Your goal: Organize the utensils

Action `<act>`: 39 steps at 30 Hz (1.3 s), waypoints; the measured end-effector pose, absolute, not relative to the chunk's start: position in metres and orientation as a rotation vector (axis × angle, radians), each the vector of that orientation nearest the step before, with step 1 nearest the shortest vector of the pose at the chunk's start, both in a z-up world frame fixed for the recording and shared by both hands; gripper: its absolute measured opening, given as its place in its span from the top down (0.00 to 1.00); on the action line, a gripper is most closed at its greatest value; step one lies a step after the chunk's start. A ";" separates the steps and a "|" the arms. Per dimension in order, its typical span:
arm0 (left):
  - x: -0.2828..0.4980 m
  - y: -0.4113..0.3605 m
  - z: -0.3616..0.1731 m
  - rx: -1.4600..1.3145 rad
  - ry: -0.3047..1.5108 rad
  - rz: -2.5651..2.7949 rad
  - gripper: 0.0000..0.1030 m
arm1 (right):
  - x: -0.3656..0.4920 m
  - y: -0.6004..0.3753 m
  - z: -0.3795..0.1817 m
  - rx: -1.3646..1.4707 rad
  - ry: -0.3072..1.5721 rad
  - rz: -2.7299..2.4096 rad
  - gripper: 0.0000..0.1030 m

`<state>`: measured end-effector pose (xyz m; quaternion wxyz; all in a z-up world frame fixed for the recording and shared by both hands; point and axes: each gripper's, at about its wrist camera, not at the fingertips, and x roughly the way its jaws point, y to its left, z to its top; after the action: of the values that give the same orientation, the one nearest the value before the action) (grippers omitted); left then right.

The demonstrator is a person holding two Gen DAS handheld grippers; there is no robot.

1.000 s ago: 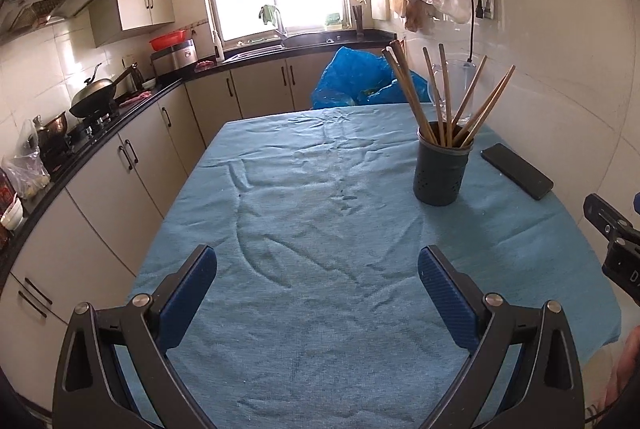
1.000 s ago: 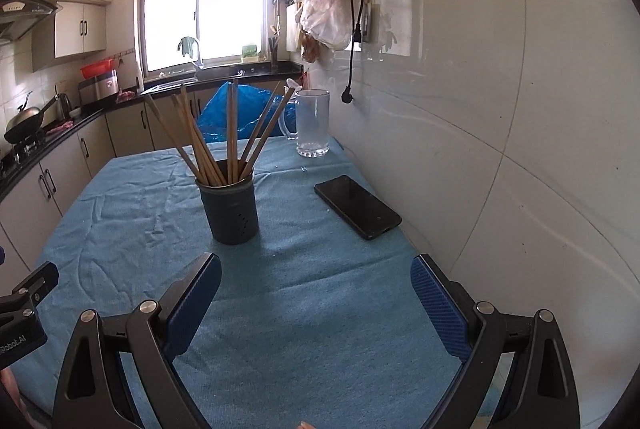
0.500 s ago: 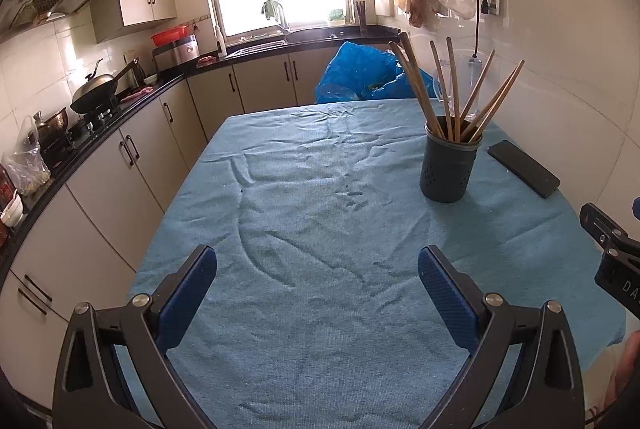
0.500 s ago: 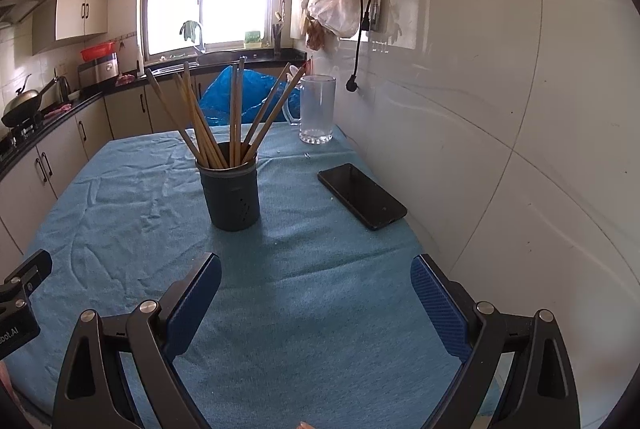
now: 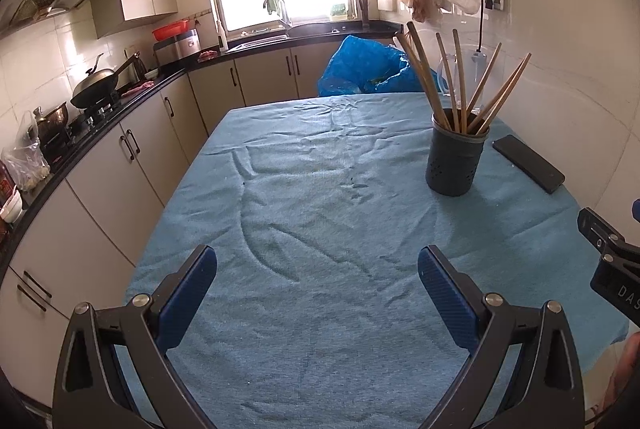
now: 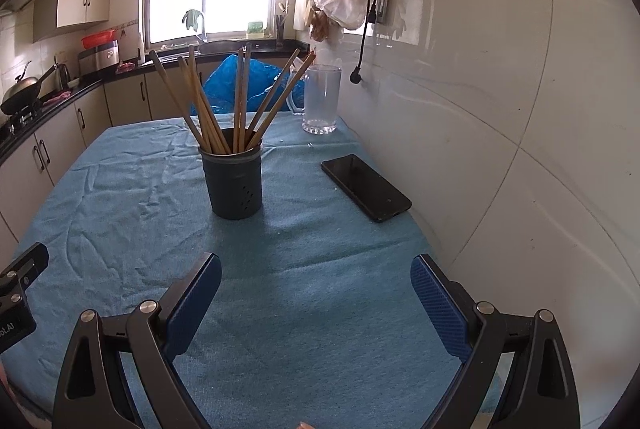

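From my left wrist camera, the dark holder (image 5: pixel 456 159) stands upright on the far right of the blue cloth (image 5: pixel 320 229), with the wooden chopsticks (image 5: pixel 460 85) fanned out of its mouth, some leaning left, some right. A black phone (image 5: pixel 528 163) lies flat just beyond it to the right, near the wall. My left gripper (image 5: pixel 318 275) hangs over bare cloth at the near edge, its jaws spread wide, with nothing between them and nothing touched. I judge the chopsticks already gathered, so the step in hand is an approach to the holder, either to steady it or to straighten the bundle. To do it well I would come in low at the holder's body, not up among the splayed sticks, since a knock there could tip it.

From my right wrist camera, the holder (image 6: pixel 235 185) sits ahead and a little to the left, well apart from my right gripper (image 6: pixel 316 275), which is likewise released wide and empty above the cloth. The phone (image 6: pixel 366 187) lies to the right of the holder, and a clear glass mug (image 6: pixel 322 99) stands farther back near the wall. If this hand goes for the sticks, I would pinch one shaft above the rim and keep clear of the phone and the mug.
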<state>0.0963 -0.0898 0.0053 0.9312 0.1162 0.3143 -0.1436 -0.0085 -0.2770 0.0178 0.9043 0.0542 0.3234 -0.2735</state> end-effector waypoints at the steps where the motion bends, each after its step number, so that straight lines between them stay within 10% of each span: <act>1: 0.097 -0.090 0.005 0.239 0.646 -0.293 0.03 | -0.007 -0.277 0.017 0.112 0.673 -0.565 0.05; 39: 0.096 -0.089 0.002 0.228 0.645 -0.290 0.03 | -0.006 -0.265 0.014 0.088 0.684 -0.557 0.05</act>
<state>0.0961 -0.0889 0.0022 0.9318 0.1116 0.3150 -0.1418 -0.0055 -0.2652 0.0140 0.9033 0.0424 0.3310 -0.2696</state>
